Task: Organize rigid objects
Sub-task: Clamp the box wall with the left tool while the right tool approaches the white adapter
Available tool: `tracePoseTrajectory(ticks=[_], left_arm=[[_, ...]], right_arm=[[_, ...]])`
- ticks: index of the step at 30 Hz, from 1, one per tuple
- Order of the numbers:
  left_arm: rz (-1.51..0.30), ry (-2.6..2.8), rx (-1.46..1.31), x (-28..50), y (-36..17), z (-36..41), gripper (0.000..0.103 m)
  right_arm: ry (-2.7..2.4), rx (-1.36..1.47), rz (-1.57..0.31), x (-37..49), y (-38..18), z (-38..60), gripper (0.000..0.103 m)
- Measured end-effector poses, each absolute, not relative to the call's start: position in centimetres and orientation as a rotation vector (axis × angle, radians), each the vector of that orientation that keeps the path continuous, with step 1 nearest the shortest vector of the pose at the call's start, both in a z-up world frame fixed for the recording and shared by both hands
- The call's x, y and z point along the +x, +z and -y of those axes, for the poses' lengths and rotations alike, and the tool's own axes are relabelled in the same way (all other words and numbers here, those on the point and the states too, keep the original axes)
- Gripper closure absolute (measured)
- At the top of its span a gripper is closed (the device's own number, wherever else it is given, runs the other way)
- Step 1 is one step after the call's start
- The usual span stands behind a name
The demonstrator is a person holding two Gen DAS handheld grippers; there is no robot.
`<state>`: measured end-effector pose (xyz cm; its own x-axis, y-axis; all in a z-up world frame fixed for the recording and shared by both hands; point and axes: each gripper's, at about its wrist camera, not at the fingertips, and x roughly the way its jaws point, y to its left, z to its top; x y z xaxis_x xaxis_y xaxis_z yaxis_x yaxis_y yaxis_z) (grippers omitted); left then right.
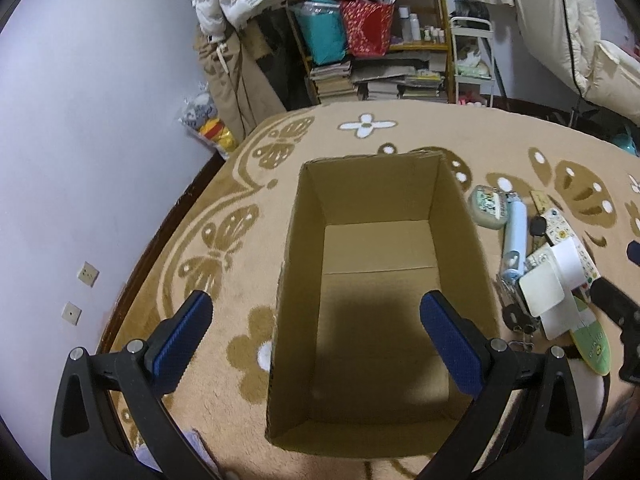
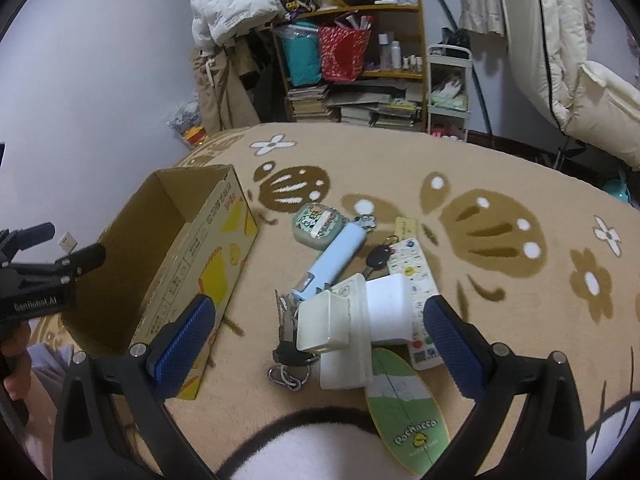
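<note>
Tools [image 1: 316,338] [image 2: 320,338] hover wide-jawed, left over box [image 1: 376,248], right over clutter [image 2: 352,304].

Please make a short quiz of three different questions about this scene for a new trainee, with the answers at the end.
1. True or false: the cardboard box already holds some objects.
2. Multiple choice: the light blue tube lies (A) inside the box, (B) on the blanket in the pile beside the box, (C) on the shelf.
3. Fill in: both the left claw and the right claw are ____ and hold nothing.

Key: 1 false, the box is empty. 2 B. 3 open.
</note>
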<state>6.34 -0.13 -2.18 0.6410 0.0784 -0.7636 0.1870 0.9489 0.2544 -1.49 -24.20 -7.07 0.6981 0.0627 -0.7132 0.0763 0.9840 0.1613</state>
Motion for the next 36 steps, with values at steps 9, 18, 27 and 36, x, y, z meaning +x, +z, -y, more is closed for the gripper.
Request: tracePoseTrajectory(ticks=[9, 18, 27, 36], left_arm=[[-0.983, -0.029, 0.317, 8.8, -3.9, -1.5, 0.000], [-1.074, -0.010, 0.361, 9.5, -6.0, -1.7, 0.000], [-1.132, 0.012, 0.351, 10.5, -7.3, -2.4, 0.000], [-1.187, -0.001, 0.355, 10.7, -8.3, -2.7, 0.021]], right_arm=[[0.047, 0.107, -0.851, 0.6, -8.8, 22.2, 0.000], [0.055, 0.049, -0.883, 1.5, -10.6, 21.6, 0.000], [0.044, -0.020, -0.939, 2.5, -12.3, 21.3, 0.007], [0.006, -0.018, -0.950, 3.4, -12.9, 22.3, 0.009]])
